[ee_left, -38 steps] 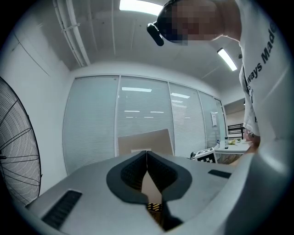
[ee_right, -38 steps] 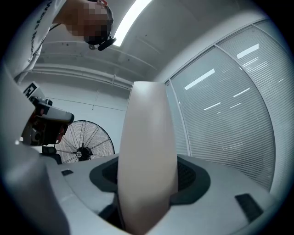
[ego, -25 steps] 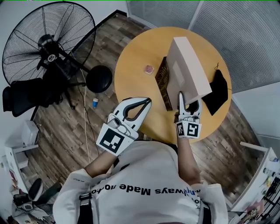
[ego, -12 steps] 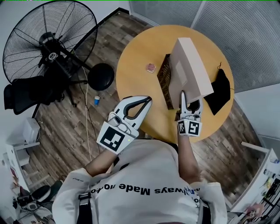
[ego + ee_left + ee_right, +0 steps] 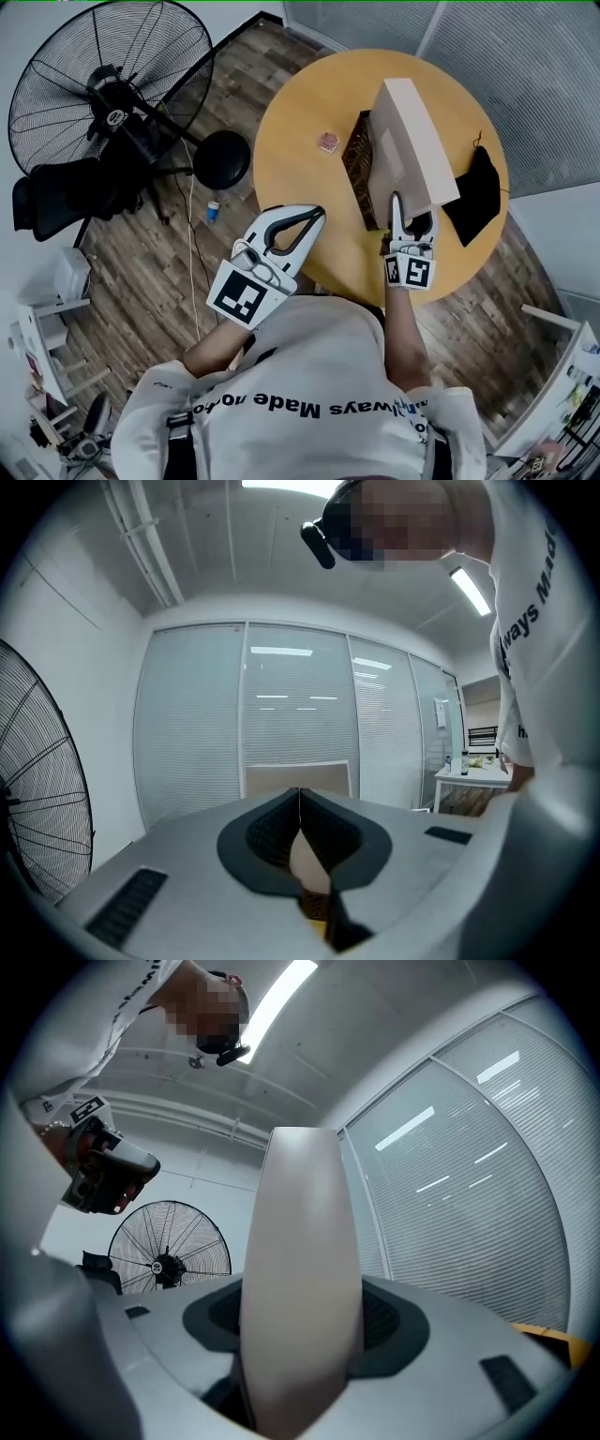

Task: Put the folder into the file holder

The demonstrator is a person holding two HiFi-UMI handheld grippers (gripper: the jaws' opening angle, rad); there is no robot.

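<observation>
The right hand-held gripper (image 5: 411,218), pinching the thick beige folder (image 5: 408,141), should lower it upright into the dark file holder (image 5: 355,173) at upper right.

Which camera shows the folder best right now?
The head view: the whole beige folder shows there, its near end in the right gripper. The right gripper view shows only its edge between the jaws. The left gripper view catches a beige patch beyond the jaws, probably the folder.
</observation>
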